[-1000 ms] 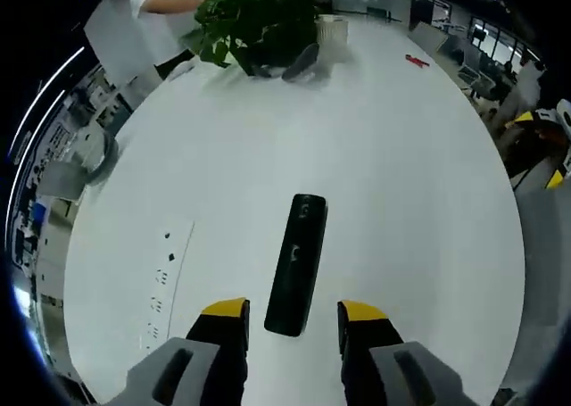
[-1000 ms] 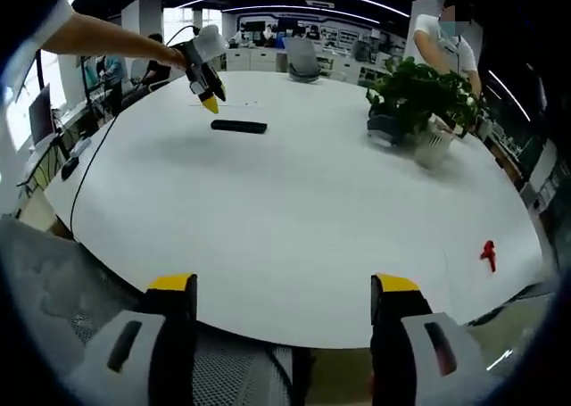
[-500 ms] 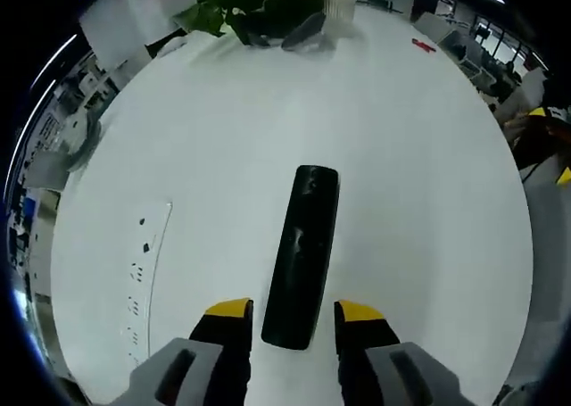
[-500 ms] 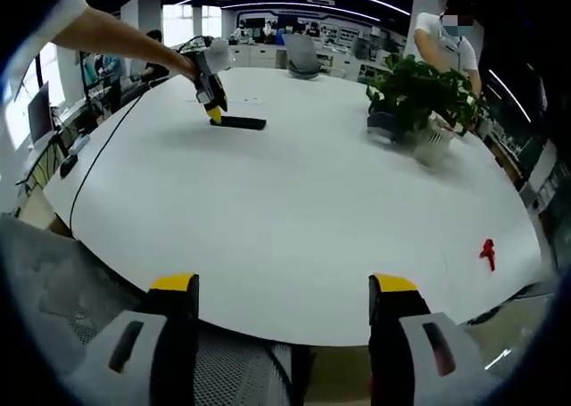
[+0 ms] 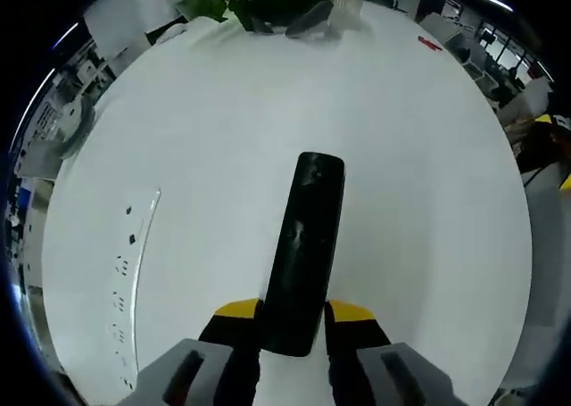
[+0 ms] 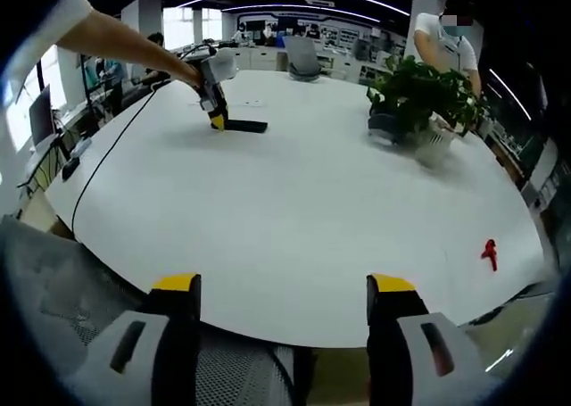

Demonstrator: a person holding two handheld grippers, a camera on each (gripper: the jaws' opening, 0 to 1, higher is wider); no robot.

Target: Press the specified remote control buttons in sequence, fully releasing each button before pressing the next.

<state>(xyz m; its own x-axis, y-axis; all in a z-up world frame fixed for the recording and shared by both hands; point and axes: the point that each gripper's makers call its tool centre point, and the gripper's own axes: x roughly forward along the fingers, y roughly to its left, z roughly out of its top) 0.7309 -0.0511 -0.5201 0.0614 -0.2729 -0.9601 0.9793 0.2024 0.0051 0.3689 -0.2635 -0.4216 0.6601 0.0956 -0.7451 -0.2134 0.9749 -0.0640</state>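
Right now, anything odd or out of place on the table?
Mostly tidy. One small red object lies alone near the table edge, far from the remote that the left gripper straddles.

One remote (image 5: pixel 305 250), one potted plant (image 6: pixel 419 98), one red item (image 6: pixel 488 252), one white power strip (image 5: pixel 134 272), two grippers (image 5: pixel 292 319) (image 6: pixel 281 285), all on or over one tabletop (image 6: pixel 303 210).

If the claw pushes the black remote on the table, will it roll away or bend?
Probably neither. The remote looks like a long, flat, hard bar lying flat on the table, so it should slide, not roll or flop. The tabletop looks smooth, so it may skid or spin if the left claw nudges one end.
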